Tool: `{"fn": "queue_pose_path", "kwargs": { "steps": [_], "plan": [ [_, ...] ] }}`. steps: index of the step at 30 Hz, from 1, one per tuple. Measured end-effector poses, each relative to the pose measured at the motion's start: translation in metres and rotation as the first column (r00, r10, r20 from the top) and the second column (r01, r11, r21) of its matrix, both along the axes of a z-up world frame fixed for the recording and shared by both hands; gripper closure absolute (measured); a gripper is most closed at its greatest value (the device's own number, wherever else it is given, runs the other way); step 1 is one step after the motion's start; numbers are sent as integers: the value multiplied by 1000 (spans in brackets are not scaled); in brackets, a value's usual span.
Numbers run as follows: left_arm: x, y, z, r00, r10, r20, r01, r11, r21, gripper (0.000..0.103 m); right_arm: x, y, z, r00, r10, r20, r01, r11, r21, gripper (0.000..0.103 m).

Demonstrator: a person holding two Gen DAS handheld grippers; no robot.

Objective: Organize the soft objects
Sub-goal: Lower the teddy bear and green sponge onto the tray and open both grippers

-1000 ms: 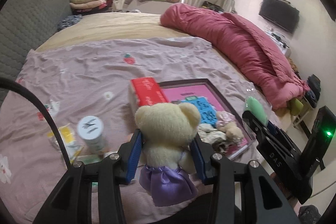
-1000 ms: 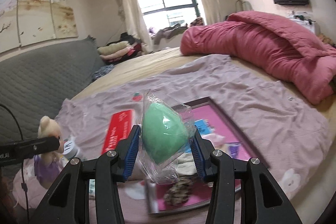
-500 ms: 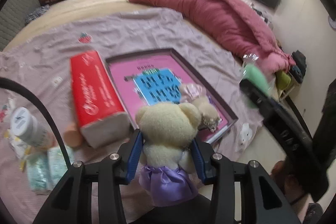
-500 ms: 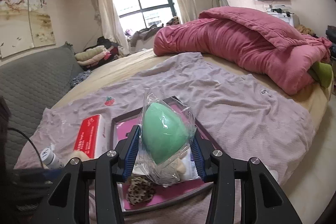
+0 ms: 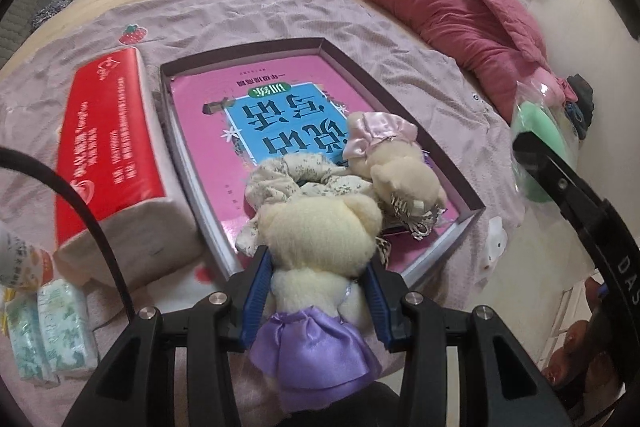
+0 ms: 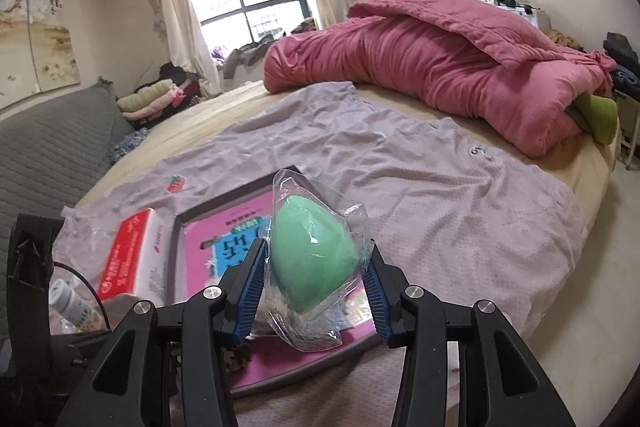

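While both grippers carry soft items toward the tray, contents run left to right as follows. Tissue packets (image 5: 52,331), on the lilac sheet (image 5: 280,7). Red tissue pack (image 5: 108,147), lying just beside the tray's left wall. Tray (image 5: 404,83), shallow, dark-rimmed, holding a pink book (image 5: 208,163), a floral scrunchie (image 5: 292,175) and a small bear with pink bow (image 5: 400,171). Left gripper (image 5: 318,277): jaws part-open, pads pressed on the cream bear in purple skirt (image 5: 320,235), held above the tray's near edge. Right gripper (image 6: 314,277): jaws narrowly parted, clamped on the bagged green sponge (image 6: 312,255), over the tray's near end. Step in hand, by judgement: delivery. Next move calls for lowering each item into free tray space, then releasing.
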State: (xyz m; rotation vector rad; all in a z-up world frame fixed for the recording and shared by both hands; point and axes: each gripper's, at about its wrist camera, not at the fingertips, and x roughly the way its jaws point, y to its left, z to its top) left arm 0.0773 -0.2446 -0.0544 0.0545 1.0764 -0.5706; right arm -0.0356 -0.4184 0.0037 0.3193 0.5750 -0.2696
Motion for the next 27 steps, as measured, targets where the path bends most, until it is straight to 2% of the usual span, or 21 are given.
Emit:
{"fn": "queue_pose_path", "kwargs": {
  "steps": [10, 27],
  "plan": [
    [18, -11, -17, 1000, 10, -19, -10, 1000, -1, 58, 9, -12, -28, 996, -20, -87, 21, 1000, 6, 55],
    [20, -7, -21, 1000, 25, -16, -26, 1000, -15, 58, 23, -13, -43, 992, -3, -130, 1, 1000, -17, 55]
  ]
}}
